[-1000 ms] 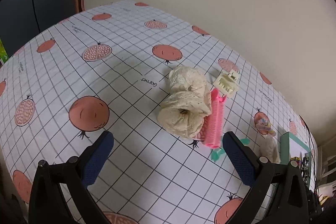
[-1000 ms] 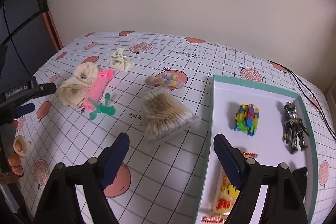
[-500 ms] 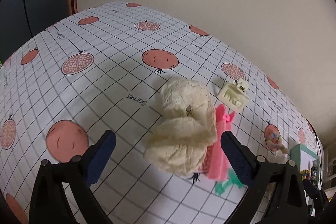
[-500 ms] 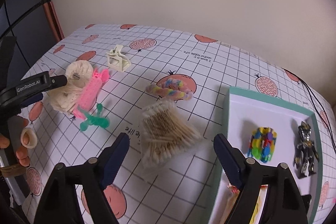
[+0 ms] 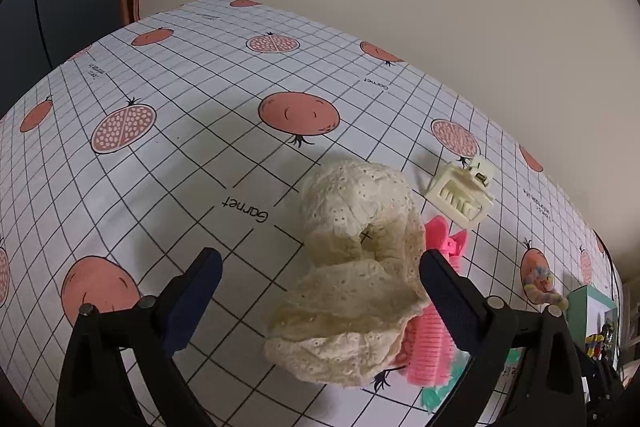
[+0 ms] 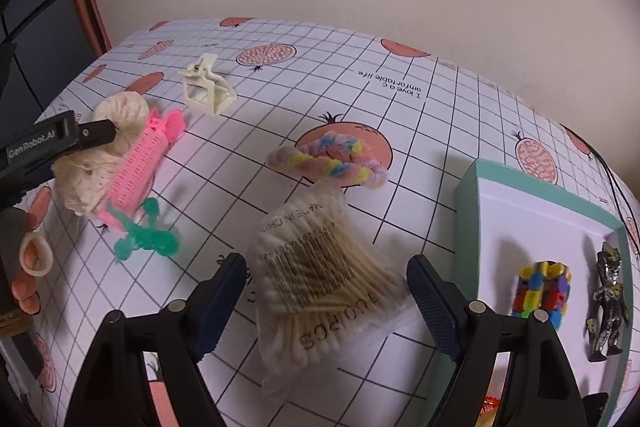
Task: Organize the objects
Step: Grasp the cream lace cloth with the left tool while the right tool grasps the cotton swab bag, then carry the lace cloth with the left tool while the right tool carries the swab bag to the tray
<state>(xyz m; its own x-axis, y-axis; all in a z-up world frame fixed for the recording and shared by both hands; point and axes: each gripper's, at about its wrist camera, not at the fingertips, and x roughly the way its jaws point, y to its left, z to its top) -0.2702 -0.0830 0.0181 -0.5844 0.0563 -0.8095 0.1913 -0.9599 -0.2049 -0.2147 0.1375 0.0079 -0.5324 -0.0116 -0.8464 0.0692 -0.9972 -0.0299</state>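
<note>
Straddling cream lace scrunchie [image 5: 356, 267], left tongs [image 5: 320, 303] spread wide.

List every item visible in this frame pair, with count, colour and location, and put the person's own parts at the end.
lace scrunchie: 1, cream, tablecloth, between the left gripper's fingers
hair roller: 1, pink, against the scrunchie
hair claw clip: 1, ivory, beyond the roller
green clip: 1, teal green, near end of the roller
twisted scrunchie: 1, pastel multicolour, mid table
cotton swab bag: 1, clear with beige swabs, between the right gripper's fingers
tray: 1, teal rim, white inside, right side
block toy: 1, multicolour, in tray
figurine: 1, silver and black, in tray
tablecloth: 1, white grid with pomegranates
left gripper: 1, black, open
right gripper: 1, black, open
hand: 1, left edge, behind the left gripper
</note>
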